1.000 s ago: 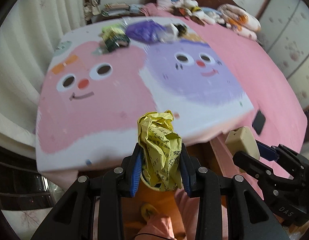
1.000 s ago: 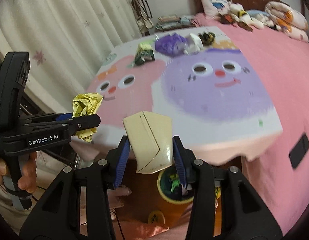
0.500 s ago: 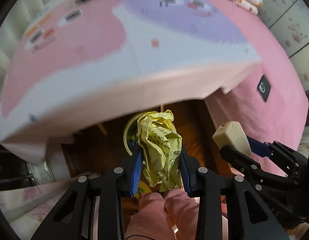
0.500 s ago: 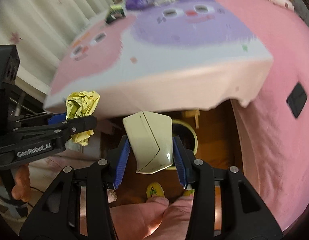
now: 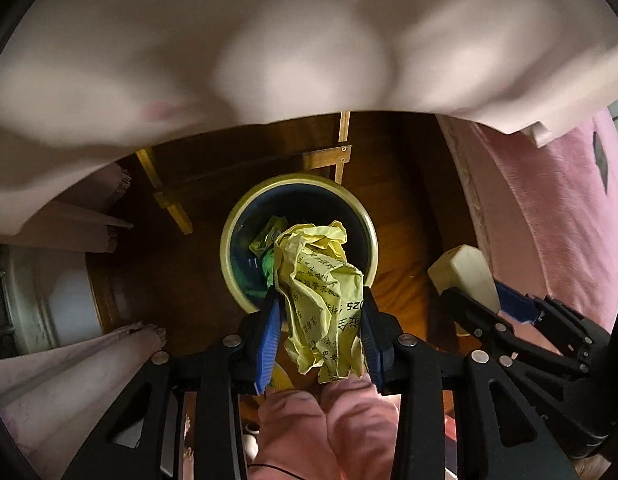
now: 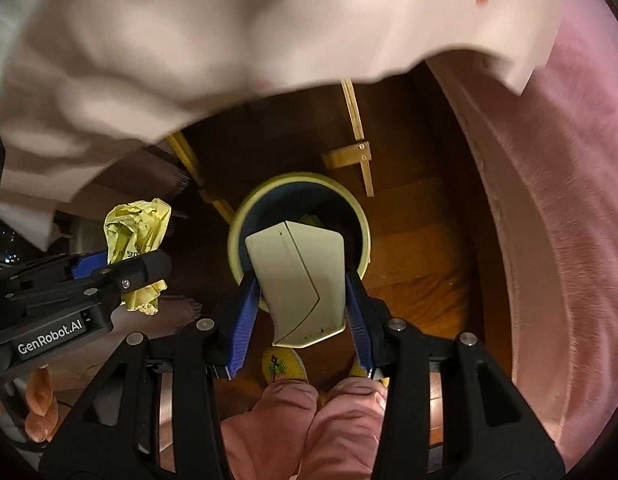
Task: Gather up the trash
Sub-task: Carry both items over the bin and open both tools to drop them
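Dark wood floor under a draped cloth (image 5: 309,40), bin (image 5: 229,240) below, some trash inside. Left gripper (image 5: 319,344), jaws just easing, apparently still pinches yellow paper (image 5: 321,296); right gripper (image 6: 299,312) clamps cream carton (image 6: 297,280). Neither dropped yet.

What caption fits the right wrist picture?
Right gripper holds a cream carton over a yellow-rimmed bin; left gripper grips crumpled yellow paper.

We are counting one crumpled yellow paper (image 5: 323,300) between the left jaws, one cream box (image 6: 299,284) between the right jaws, one round bin (image 5: 233,224) beyond both, and two pink trouser legs (image 6: 305,432) sitting behind them.
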A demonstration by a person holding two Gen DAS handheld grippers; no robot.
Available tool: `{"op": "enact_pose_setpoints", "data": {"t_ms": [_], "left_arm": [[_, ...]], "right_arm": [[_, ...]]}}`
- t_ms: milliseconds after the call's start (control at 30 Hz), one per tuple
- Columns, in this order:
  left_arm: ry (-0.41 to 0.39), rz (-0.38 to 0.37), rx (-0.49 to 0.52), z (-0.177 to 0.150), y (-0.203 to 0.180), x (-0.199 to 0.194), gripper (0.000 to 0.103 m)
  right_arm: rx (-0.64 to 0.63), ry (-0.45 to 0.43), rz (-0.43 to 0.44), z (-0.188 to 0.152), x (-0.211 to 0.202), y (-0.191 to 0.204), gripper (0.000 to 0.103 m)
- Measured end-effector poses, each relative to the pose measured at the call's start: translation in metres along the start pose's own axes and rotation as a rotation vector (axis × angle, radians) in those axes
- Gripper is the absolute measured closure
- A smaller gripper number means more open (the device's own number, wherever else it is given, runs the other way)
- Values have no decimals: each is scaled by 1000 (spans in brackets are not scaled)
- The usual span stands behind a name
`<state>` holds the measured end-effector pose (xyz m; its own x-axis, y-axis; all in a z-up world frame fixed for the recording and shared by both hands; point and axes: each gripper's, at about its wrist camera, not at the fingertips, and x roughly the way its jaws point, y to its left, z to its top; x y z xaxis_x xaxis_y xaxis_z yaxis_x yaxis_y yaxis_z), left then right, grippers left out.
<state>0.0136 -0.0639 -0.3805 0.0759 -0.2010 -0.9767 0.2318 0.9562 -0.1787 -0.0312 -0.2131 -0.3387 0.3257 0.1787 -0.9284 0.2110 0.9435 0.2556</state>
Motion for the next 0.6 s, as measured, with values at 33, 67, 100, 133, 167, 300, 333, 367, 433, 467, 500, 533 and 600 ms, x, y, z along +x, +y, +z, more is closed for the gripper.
{"op": "enact_pose_setpoints", "data": {"t_ms": [33, 67, 100, 133, 167, 300, 333, 367, 433, 467, 500, 533, 600], "left_arm": [[-4, -4, -1, 1, 0, 5, 62], [-7, -4, -2, 2, -2, 10, 59], [-5, 1, -2, 4, -1, 16, 58], [-4, 4, -2, 5, -2, 20, 53], [-3, 10, -2, 6, -5, 25, 47], [-15, 35, -10, 10, -4, 38, 22], [-20, 39, -14, 10, 0, 38, 21], [-27, 45, -20, 10, 2, 35, 21], [-44, 76, -31, 10, 11, 33, 19], [-54, 97, -35, 9, 16, 29, 18], [-62, 117, -40, 9, 21, 27, 17], [-69, 133, -47, 9, 25, 26, 17], [-77, 153, -60, 8, 34, 23, 17]], "right_arm": [[8, 5, 3, 0, 10, -5, 63], [12, 7, 4, -1, 15, -7, 63], [17, 9, 6, -1, 22, -10, 63], [19, 10, 8, 0, 27, -12, 63], [21, 11, 8, 0, 32, -14, 63], [33, 12, 12, 5, 50, -19, 63], [36, 13, 14, 7, 52, -19, 63], [38, 13, 16, 9, 55, -19, 63], [38, 12, 19, 13, 59, -19, 63], [37, 13, 19, 15, 62, -18, 63], [34, 15, 20, 17, 64, -17, 63], [31, 16, 22, 19, 66, -15, 63], [24, 16, 26, 23, 67, -10, 63]]}}
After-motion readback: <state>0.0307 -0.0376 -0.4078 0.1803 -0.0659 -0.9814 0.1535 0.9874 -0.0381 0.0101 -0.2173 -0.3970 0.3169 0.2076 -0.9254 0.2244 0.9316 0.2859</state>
